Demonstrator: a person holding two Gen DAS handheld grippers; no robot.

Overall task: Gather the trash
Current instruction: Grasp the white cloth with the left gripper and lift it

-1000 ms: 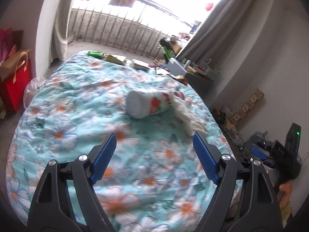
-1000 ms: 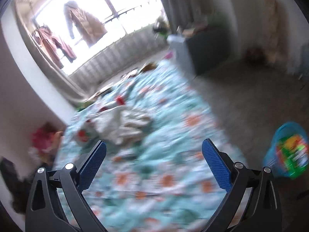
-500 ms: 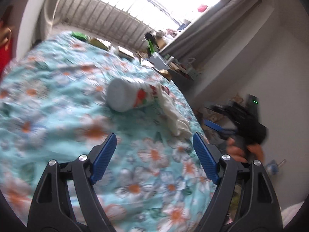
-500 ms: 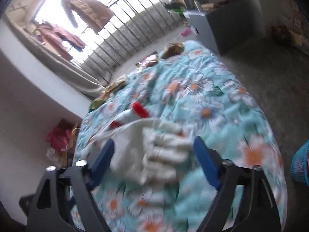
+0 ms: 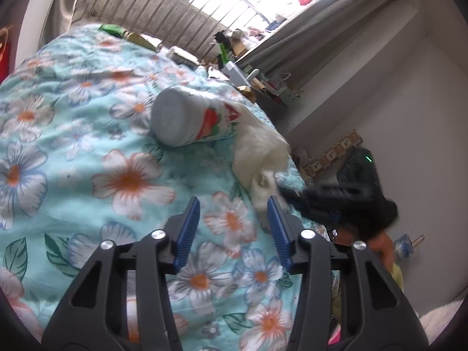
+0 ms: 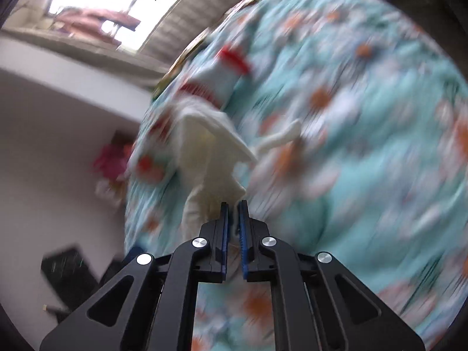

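A white bottle with a strawberry label (image 5: 190, 117) lies on its side on the flowered bedspread (image 5: 73, 134). Against its right side lies a crumpled white glove (image 5: 257, 146). My right gripper (image 5: 295, 196) comes in from the right as a blurred black shape at the glove's near end. In the right wrist view my right gripper (image 6: 233, 204) is shut on the glove (image 6: 207, 152), with the blurred bottle (image 6: 222, 73) beyond it. My left gripper (image 5: 232, 204) hovers over the bedspread short of the bottle. Its jaws are closing with nothing between them.
Wrappers (image 5: 140, 38) and a green packet (image 5: 111, 29) lie at the bed's far end, under the window railing. A cluttered grey cabinet (image 5: 234, 73) stands past the bed's right edge. The hand holding the right gripper (image 5: 383, 242) shows low on the right.
My right gripper came down over the glove and closed on it. My left gripper sank nearer the bedspread and its jaws narrowed.
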